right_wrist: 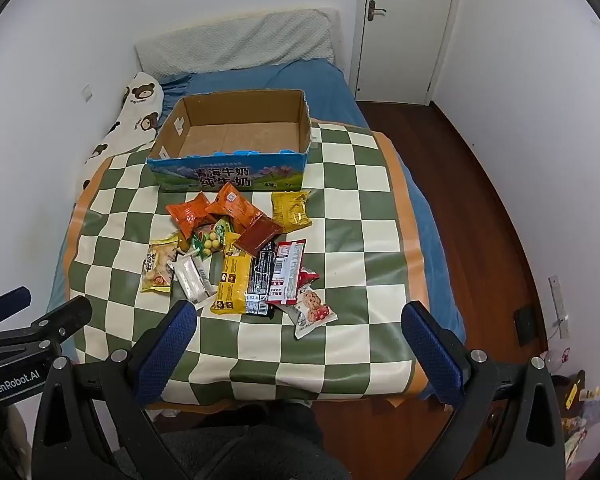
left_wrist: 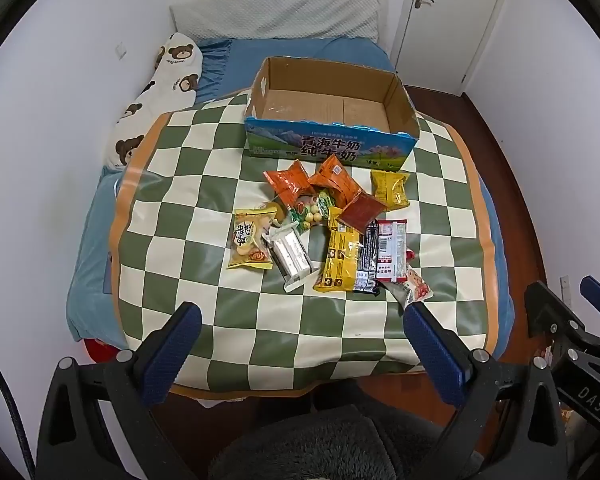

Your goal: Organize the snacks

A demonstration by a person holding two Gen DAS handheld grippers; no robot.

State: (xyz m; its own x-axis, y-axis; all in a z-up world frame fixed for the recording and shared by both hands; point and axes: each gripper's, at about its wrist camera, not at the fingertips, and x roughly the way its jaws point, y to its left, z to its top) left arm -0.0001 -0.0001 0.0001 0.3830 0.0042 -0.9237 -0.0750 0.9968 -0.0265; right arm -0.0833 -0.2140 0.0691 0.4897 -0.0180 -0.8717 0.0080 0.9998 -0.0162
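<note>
Left wrist view: the left gripper (left_wrist: 302,332) is hovering with jaws spread wide, nothing between them. The snack pile (left_wrist: 324,232) is lying dead centre on the checkered mat (left_wrist: 188,240), the cardboard box (left_wrist: 332,144) sitting open at twelve o'clock of it.

Right wrist view: the right gripper (right_wrist: 300,332) is gaping wide too, empty. The snack pile (right_wrist: 240,252) is sprawling at eleven o'clock of its jaws, the cardboard box (right_wrist: 228,172) just beyond.

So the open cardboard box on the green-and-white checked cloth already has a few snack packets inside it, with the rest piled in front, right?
Not quite. The open cardboard box is empty; the right wrist view shows its bare brown floor. All the snack packets lie piled in front of it on the green-and-white checked cloth.
</note>
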